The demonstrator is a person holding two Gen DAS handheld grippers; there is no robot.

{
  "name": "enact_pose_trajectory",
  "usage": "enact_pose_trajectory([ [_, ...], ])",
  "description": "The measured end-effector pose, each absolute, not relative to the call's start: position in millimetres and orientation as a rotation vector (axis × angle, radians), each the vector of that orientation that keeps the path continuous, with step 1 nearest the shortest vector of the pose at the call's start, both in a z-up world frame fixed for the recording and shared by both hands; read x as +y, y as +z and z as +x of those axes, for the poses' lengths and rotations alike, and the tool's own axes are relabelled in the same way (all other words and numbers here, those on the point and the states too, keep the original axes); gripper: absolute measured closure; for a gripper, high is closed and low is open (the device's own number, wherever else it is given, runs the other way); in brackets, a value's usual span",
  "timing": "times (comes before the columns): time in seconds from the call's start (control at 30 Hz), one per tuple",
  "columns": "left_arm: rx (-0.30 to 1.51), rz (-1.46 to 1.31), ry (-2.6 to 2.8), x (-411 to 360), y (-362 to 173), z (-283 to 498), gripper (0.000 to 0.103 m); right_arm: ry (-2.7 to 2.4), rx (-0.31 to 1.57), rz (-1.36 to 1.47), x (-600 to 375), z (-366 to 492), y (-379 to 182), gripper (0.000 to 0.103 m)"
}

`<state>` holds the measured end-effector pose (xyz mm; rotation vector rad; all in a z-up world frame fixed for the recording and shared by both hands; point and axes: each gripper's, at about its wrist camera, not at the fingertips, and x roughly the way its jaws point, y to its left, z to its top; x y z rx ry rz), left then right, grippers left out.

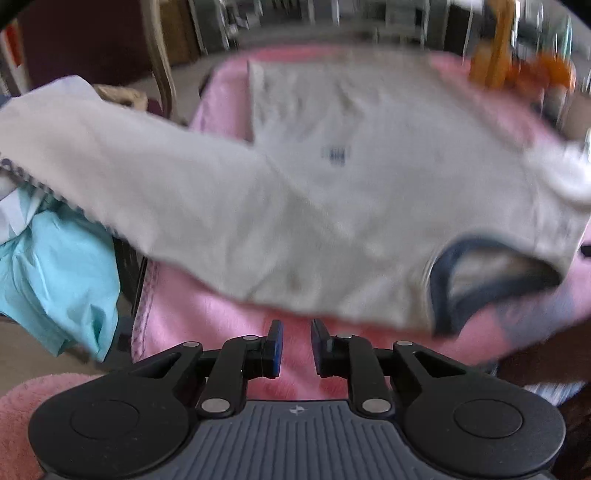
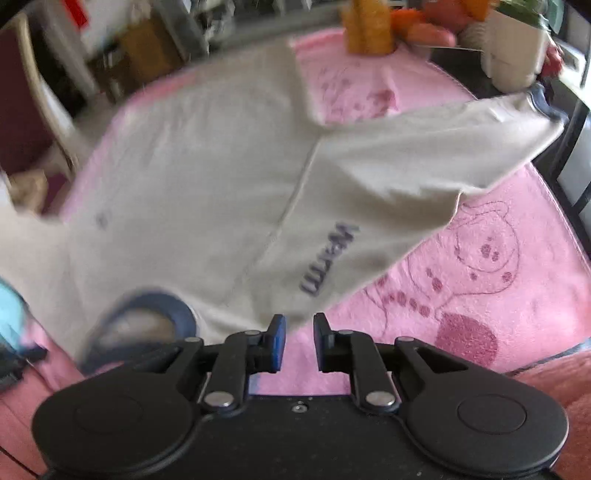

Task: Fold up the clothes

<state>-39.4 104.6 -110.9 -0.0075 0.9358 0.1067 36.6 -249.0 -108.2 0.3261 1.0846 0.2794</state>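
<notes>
A cream long-sleeved shirt (image 1: 332, 192) with a navy collar (image 1: 491, 284) lies spread on a pink blanket (image 1: 207, 321); one sleeve (image 1: 92, 155) reaches left past the table edge. In the right wrist view the shirt (image 2: 207, 177) shows its collar (image 2: 144, 321) near left and the other sleeve (image 2: 424, 147) stretched right, with dark lettering (image 2: 328, 258). My left gripper (image 1: 296, 332) is open and empty, just short of the shirt's near edge. My right gripper (image 2: 299, 326) is open and empty at the shirt's near edge by the shoulder.
Light blue clothes (image 1: 55, 266) are piled at the left beside the table. An orange bottle (image 2: 369, 26), fruit (image 2: 432, 29) and a white container (image 2: 517, 48) stand at the far end. A chair (image 2: 33, 92) stands at the far left. The blanket (image 2: 480, 277) has a cartoon print.
</notes>
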Motion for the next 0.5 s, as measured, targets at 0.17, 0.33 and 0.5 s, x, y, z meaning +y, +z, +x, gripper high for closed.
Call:
enact_pose_trajectory([
  [0.17,0.946,-0.065,0.053,87,-125,-9,0.085,0.348,1.048,0.411,-247,36,-109,0.086],
  [0.33,1.031,0.023,0.030,68,-137,-4,0.081,0.420,1.155,0.305,-211,38,-123,0.088],
  [0.5,1.032,-0.055,0.047,83,-125,-11,0.082,0.373,1.096,0.269,-216,26,-100,0.087],
])
